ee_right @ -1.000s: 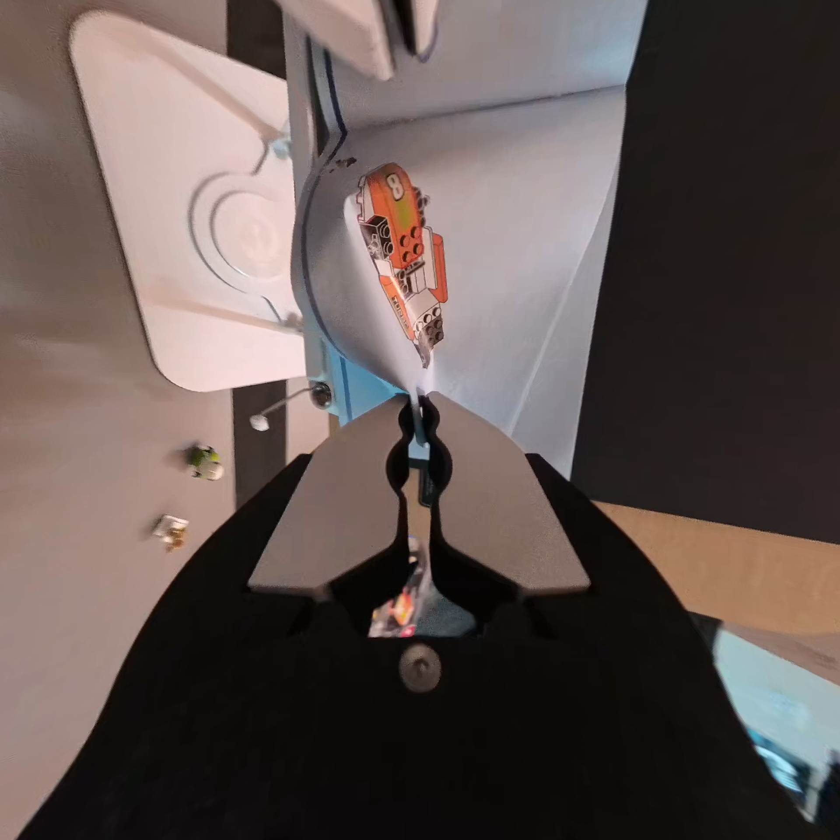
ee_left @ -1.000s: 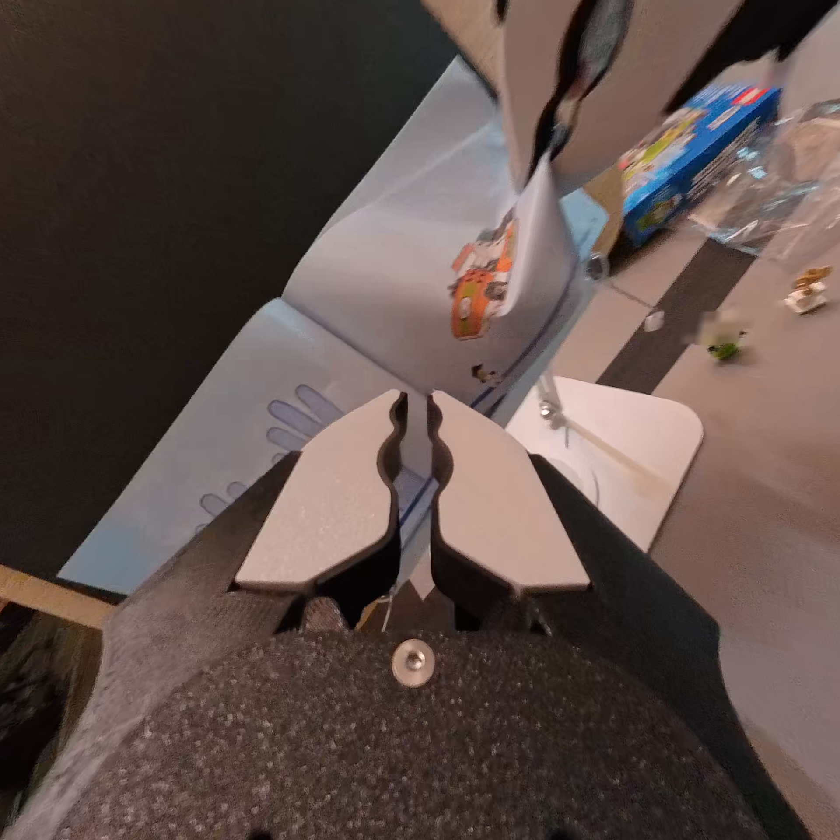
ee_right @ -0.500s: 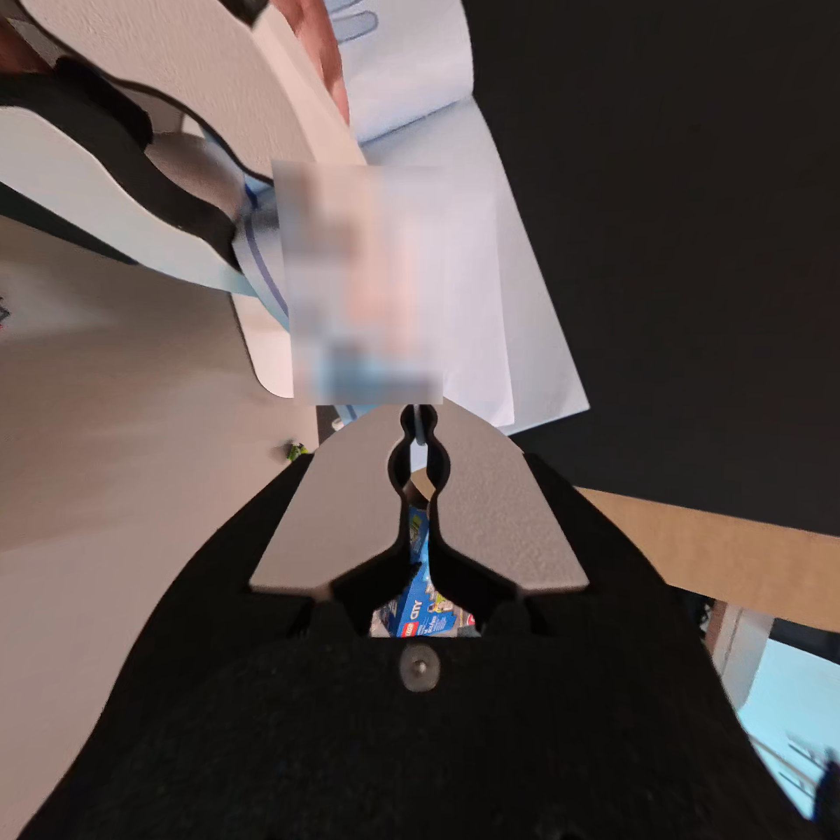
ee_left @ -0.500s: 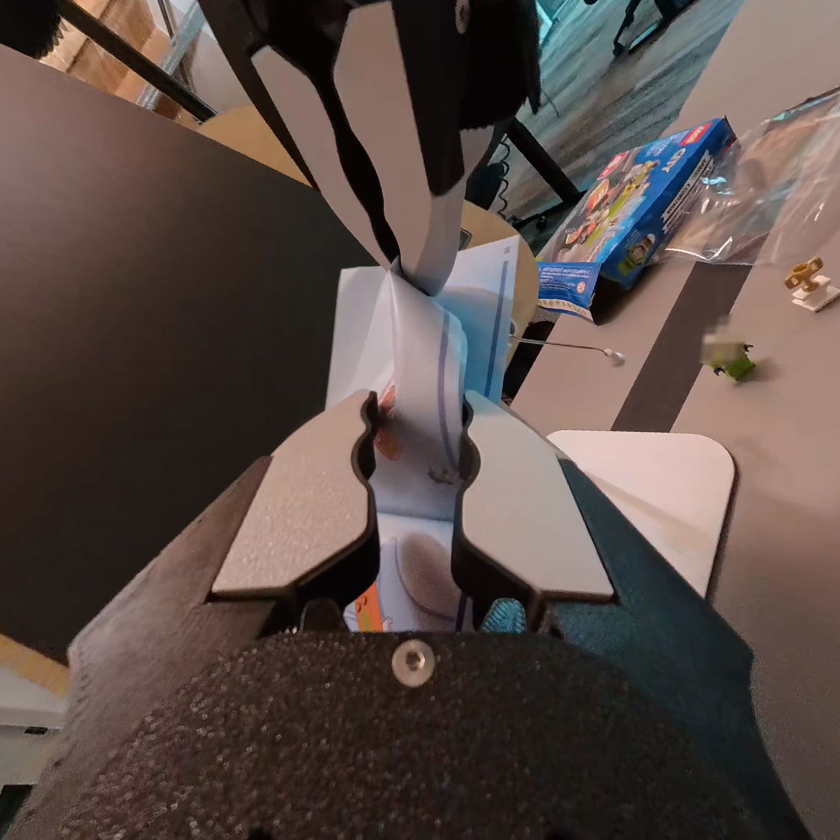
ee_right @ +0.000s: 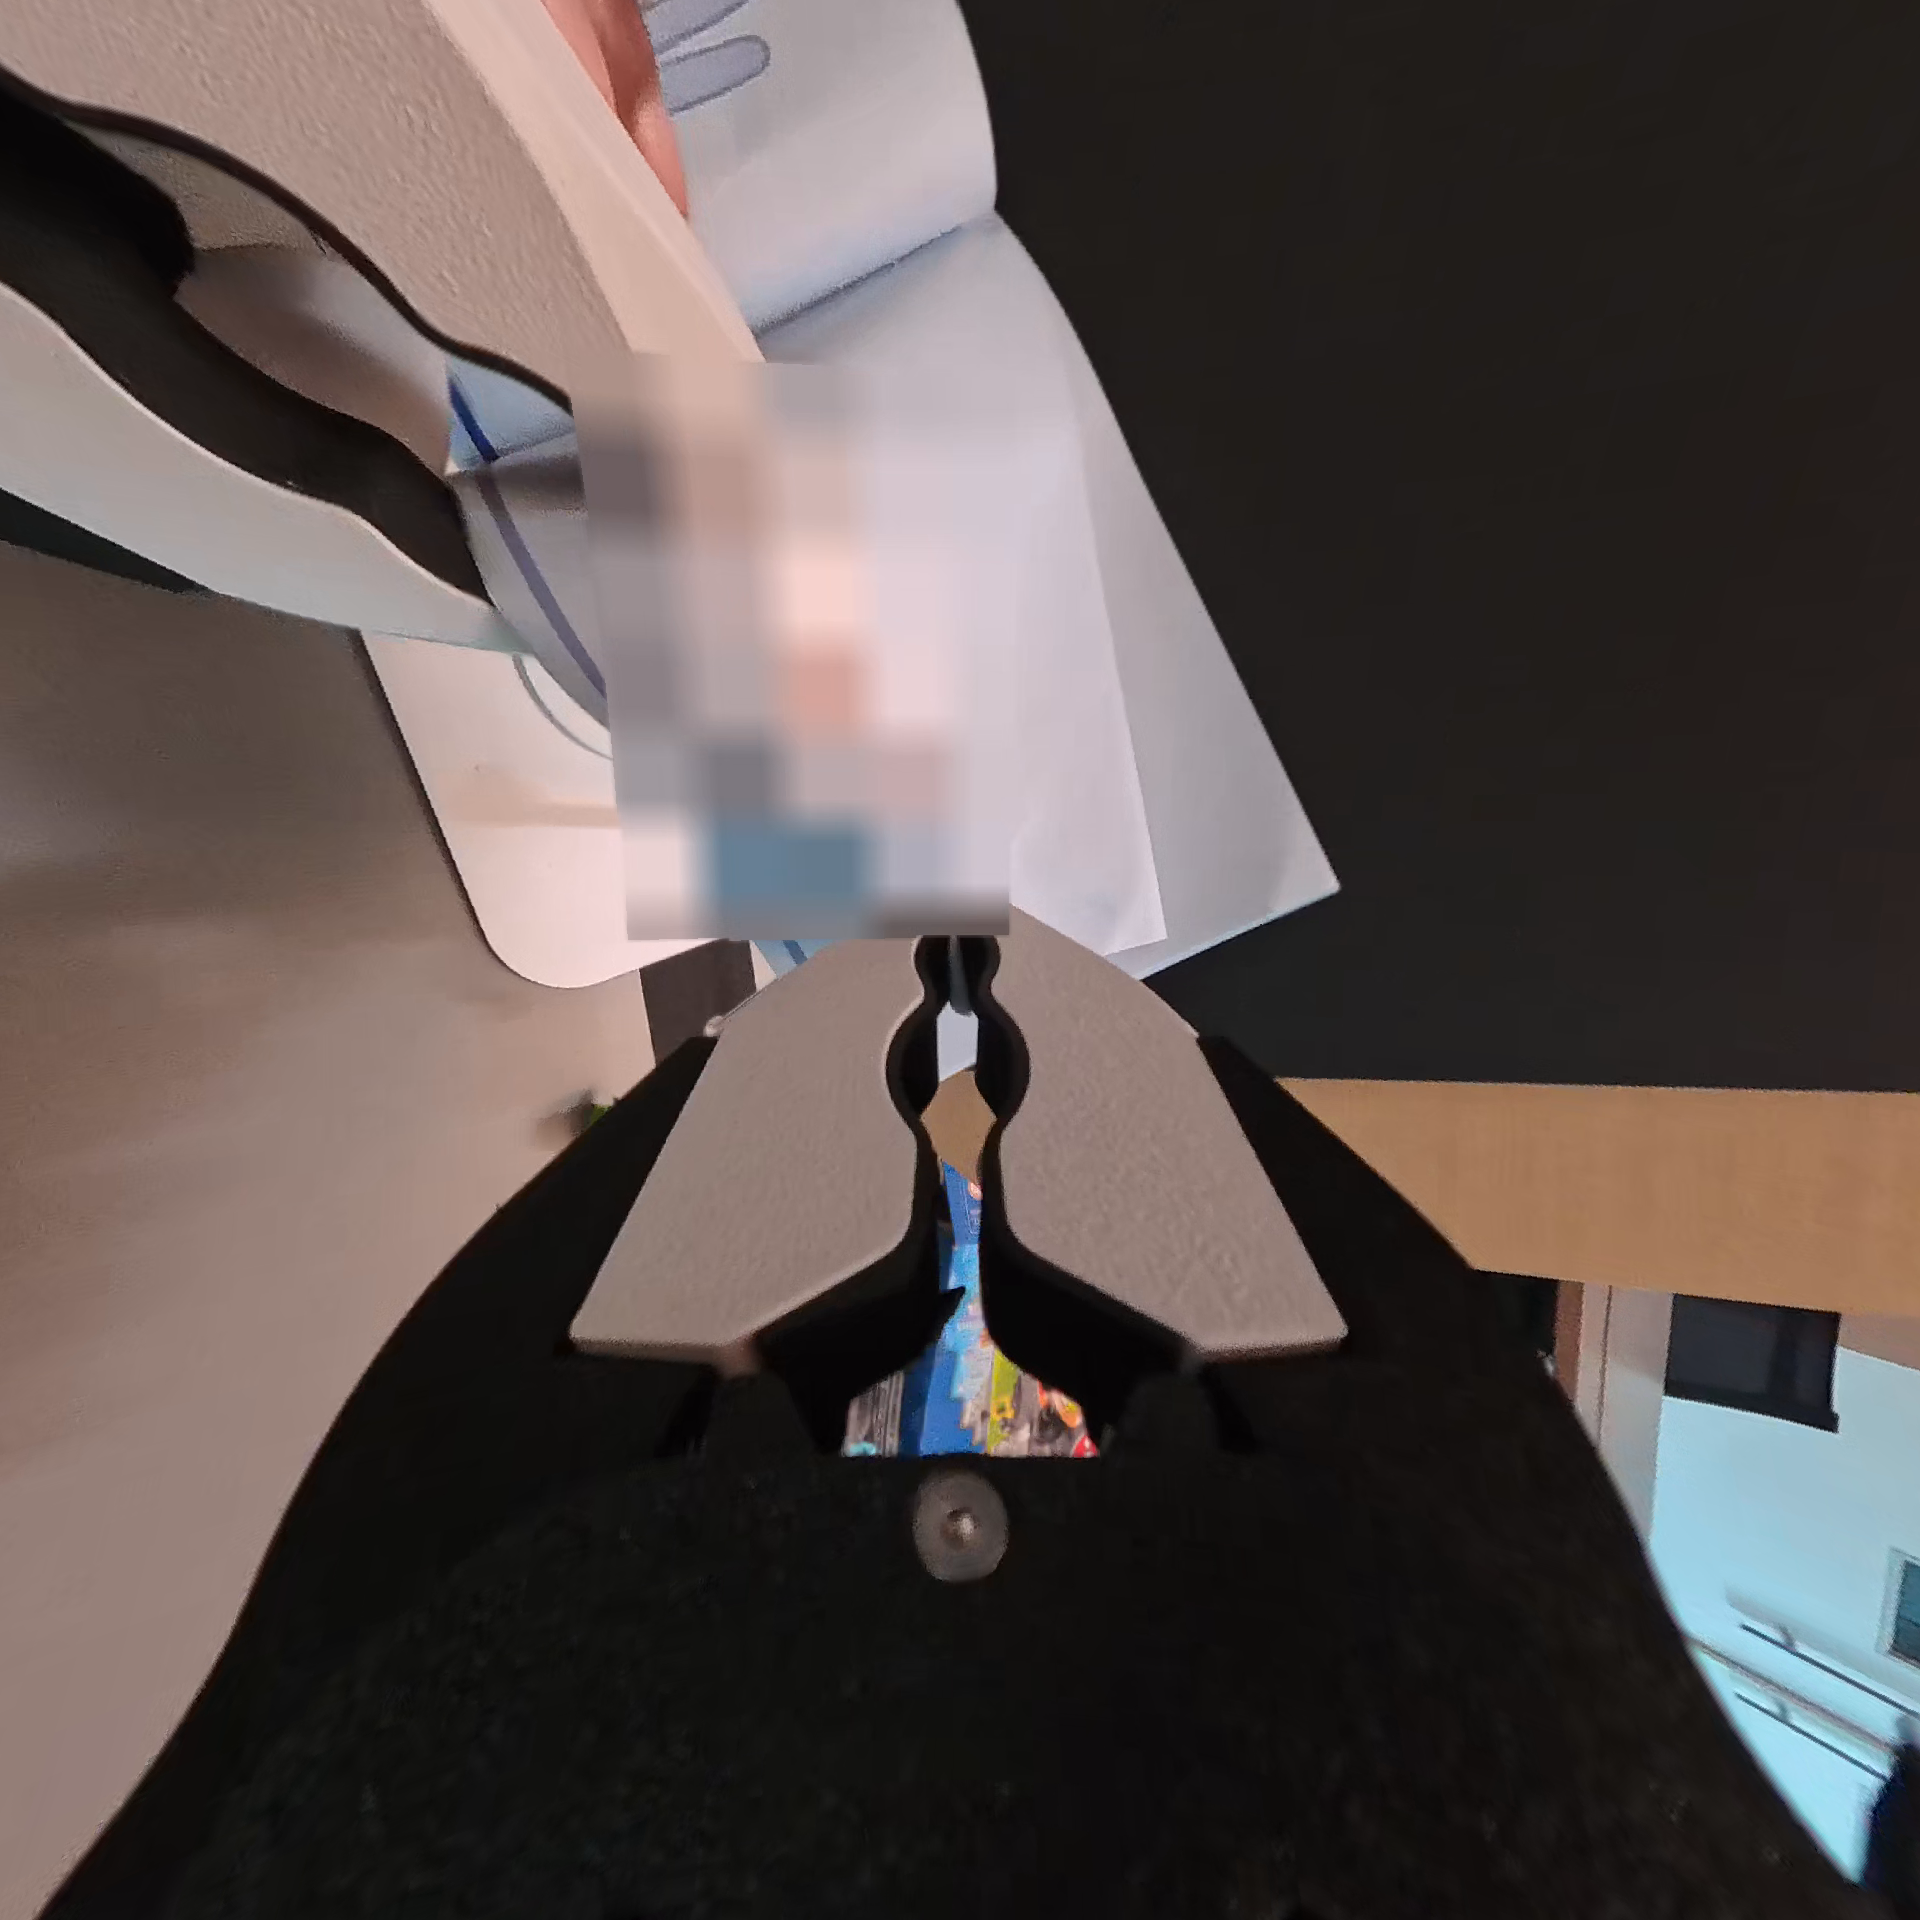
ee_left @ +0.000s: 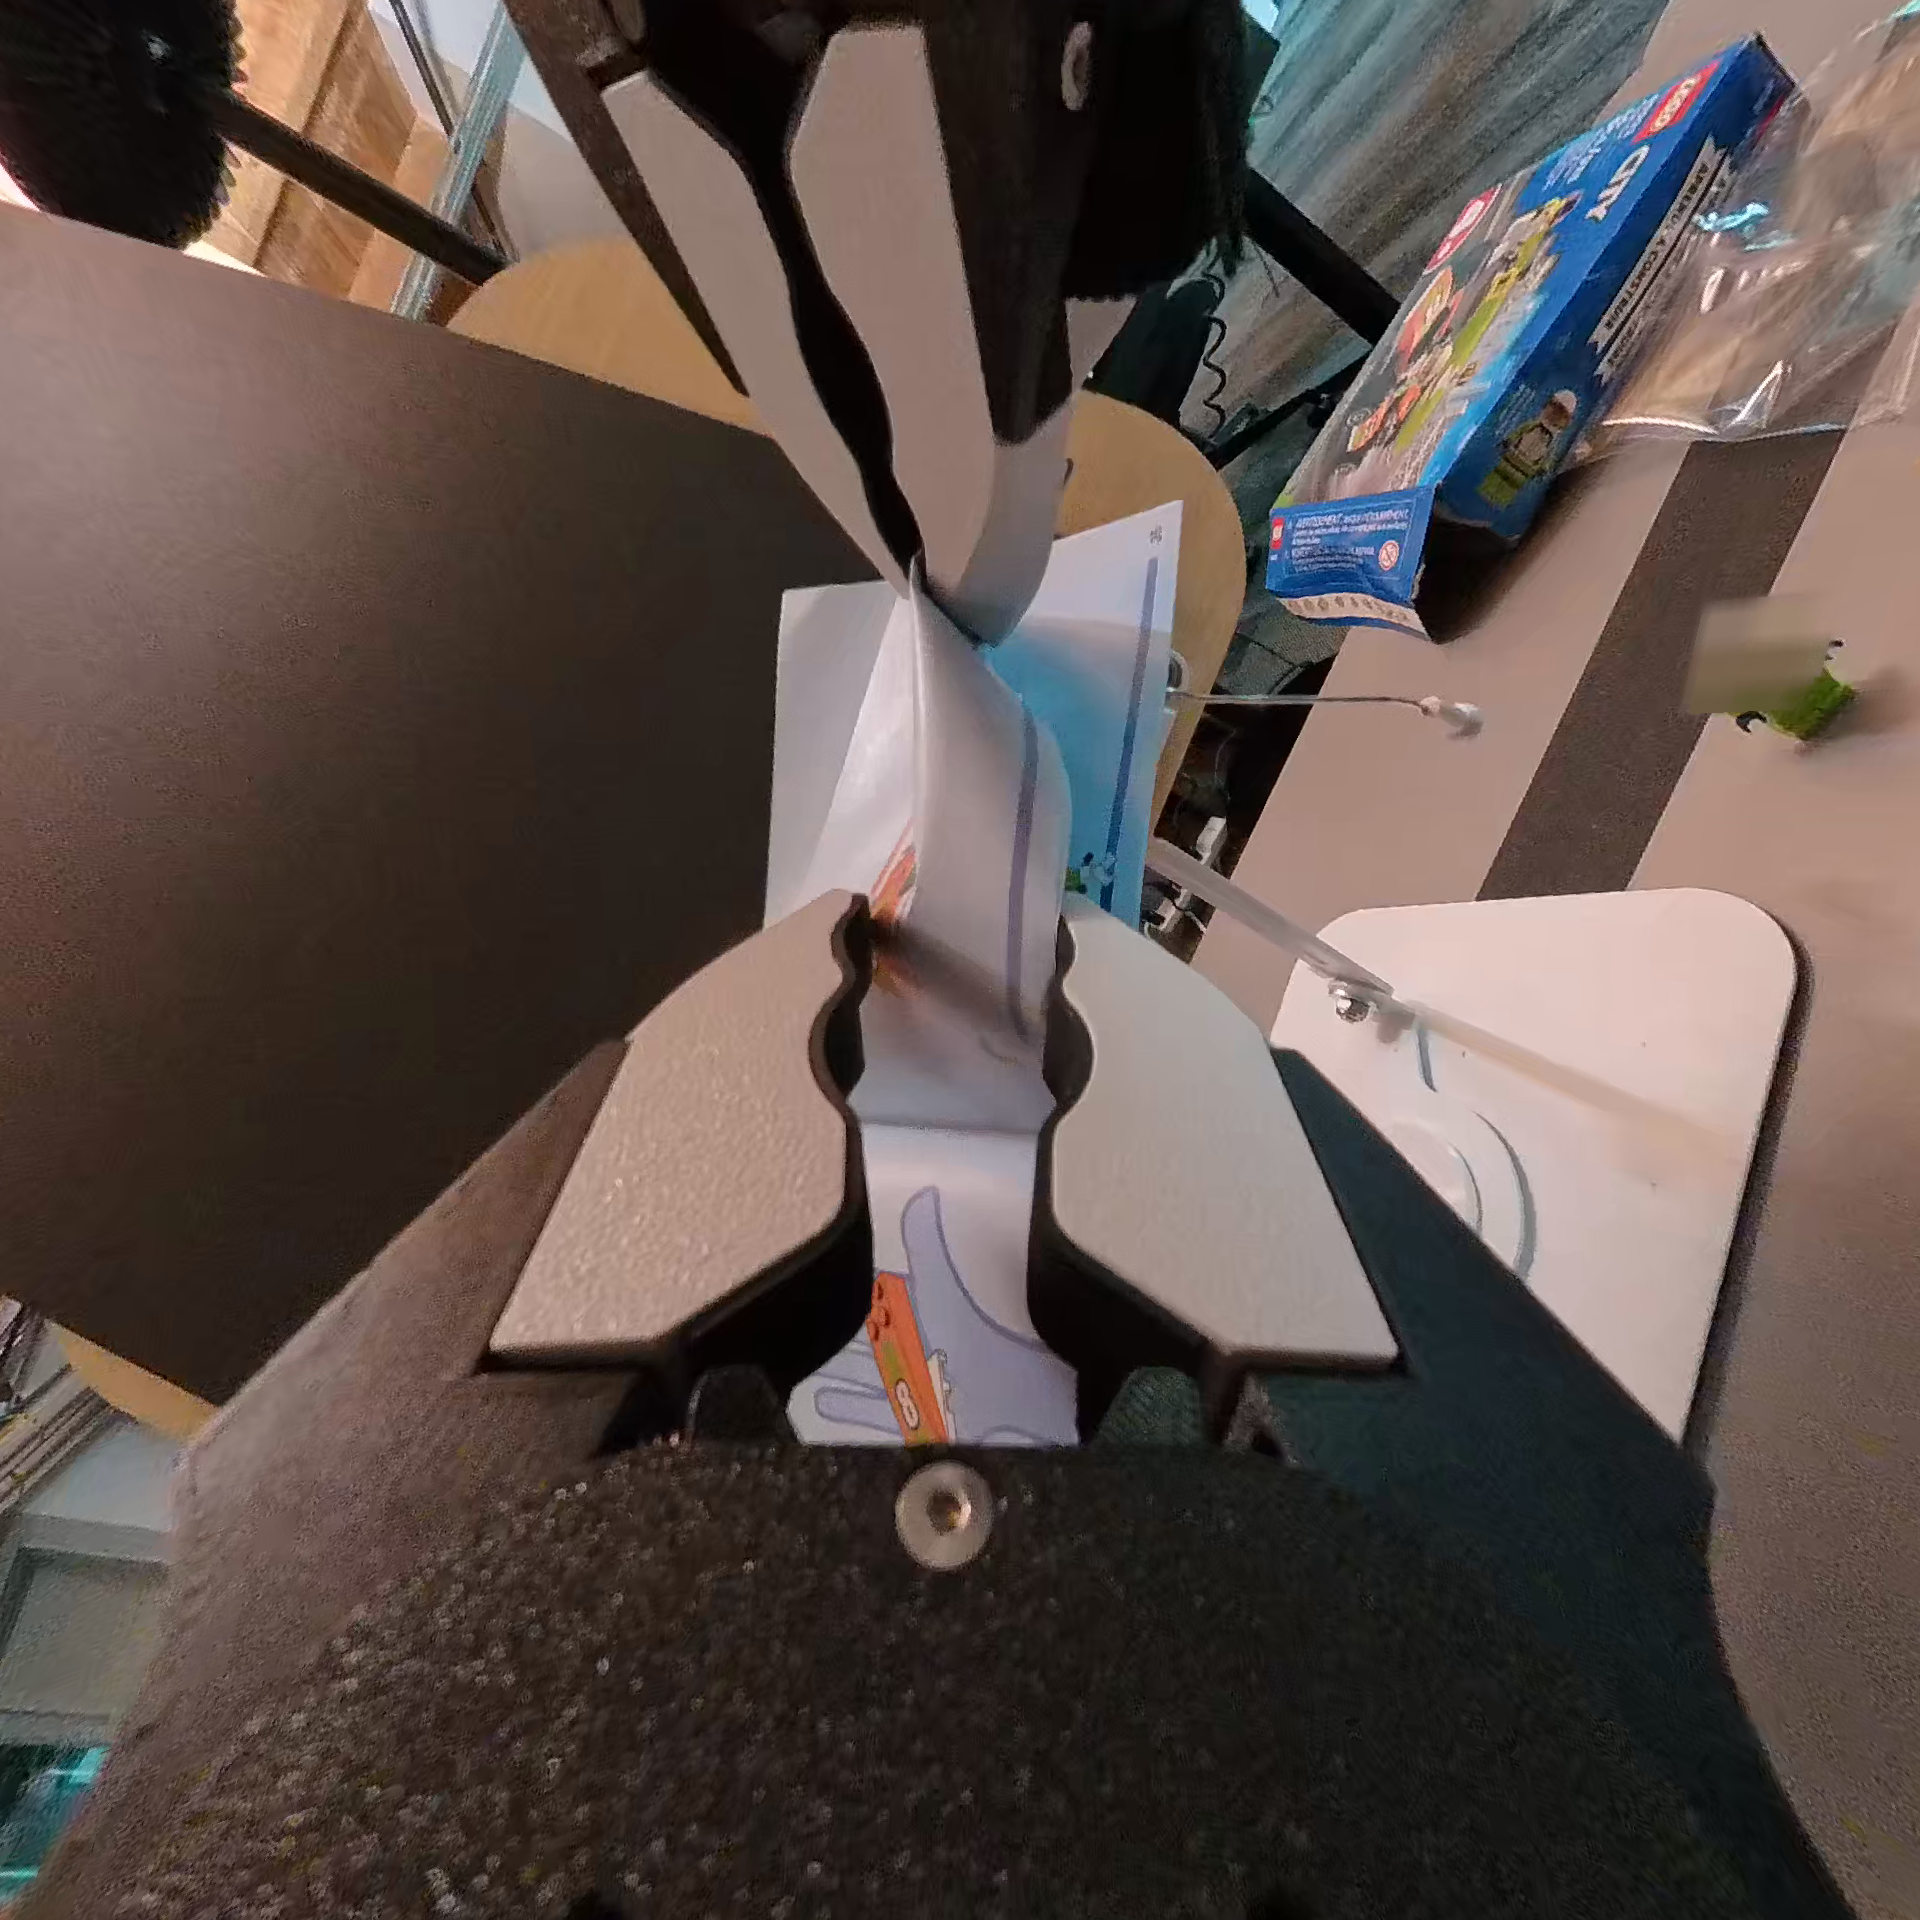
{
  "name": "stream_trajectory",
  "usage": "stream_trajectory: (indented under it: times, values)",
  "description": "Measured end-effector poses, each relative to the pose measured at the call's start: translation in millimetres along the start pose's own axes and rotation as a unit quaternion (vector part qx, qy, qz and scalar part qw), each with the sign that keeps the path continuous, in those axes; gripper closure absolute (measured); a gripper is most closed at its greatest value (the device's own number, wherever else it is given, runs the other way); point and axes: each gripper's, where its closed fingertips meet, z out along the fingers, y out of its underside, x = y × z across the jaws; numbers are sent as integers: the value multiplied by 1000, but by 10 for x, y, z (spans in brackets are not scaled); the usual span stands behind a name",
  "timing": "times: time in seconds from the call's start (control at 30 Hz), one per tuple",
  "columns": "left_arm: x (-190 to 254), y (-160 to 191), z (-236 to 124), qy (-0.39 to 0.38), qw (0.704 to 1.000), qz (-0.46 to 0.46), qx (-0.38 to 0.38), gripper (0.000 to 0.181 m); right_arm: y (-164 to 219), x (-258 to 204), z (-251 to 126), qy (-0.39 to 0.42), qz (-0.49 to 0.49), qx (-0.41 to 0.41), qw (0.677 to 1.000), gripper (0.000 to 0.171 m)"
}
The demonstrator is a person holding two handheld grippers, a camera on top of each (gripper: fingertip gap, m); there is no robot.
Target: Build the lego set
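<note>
Here's the instruction booklet (ee_left: pixel 940 831), pale blue and white, lifted off the bench (ee_left: pixel 1766 810) and caught between two grippers. The right gripper (ee_right: pixel 956 951) is pinched tight on the edge of one page, its jaws together with only the thin sheet between them; from the left wrist view that same gripper (ee_left: pixel 935 592) comes down from above and holds the page by its top corner, so the sheet curls and twists beneath it. The left gripper (ee_left: pixel 956 956) sits lower, its jaws parted with a clear gap, and the curled page runs through that gap without being squeezed; whether either finger touches the paper I cannot tell. A drawing of an orange and white model shows on the page down between the left gripper's fingers. Behind the booklet stands a dark board (ee_left: pixel 364 727), filling the left side of the view. Just right of the booklet, on the grey bench, lies a white stand plate (ee_left: pixel 1621 1091) with a thin wire arm (ee_left: pixel 1320 702) reaching out above it. Farther right of the booklet and well apart from it, a blue set box (ee_left: pixel 1538 281) lies on the bench, a clear plastic bag (ee_left: pixel 1849 229) beside it, and a small green piece (ee_left: pixel 1813 704) sits alone on the bench surface.
</note>
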Motion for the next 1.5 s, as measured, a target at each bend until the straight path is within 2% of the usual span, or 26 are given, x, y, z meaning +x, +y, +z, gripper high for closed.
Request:
stream_trajectory:
  times: [0.3, 0.53, 0.67, 0.73, 0.87, 0.97, 1.07, 1.2, 1.37, 1.5]
  values:
    - [84, 119, 15, 8, 1000, 21, -18, 147, 82, -21, 122, 11, 8, -12, 1000, 169]
    - [56, 135, 21, 7, 1000, 14, -21, 147, 80, -41, -21, -26, 63, 40, 997, 151]
    - [15, 146, 4, 6, 1000, 2, -11, 149, 33, -107, -208, -87, 151, 120, 977, 137]
    - [4, 164, 3, 4, 1000, 7, -14, 149, 56, -71, -238, -88, 192, 154, 965, 137]
    - [17, 182, 12, 6, 1000, 12, -13, 149, 65, -90, -212, -105, 265, 208, 936, 136]
    - [23, 184, 13, 6, 1000, 13, -11, 149, 94, -65, -78, -94, 293, 212, 928, 131]
    - [25, 185, 15, 6, 1000, 12, -11, 149, 38, -26, 13, -93, 317, 220, 918, 133]
    - [24, 205, 24, 6, 1000, 11, -14, 149, -42, -76, 84, -95, 306, 209, 924, 135]
    - [23, 222, 25, 7, 1000, 10, -12, 149, -108, -61, -35, -82, 316, 245, 913, 136]
    - [32, 222, 41, 9, 1000, 9, -14, 149, -167, -69, -165, -57, 300, 278, 911, 146]
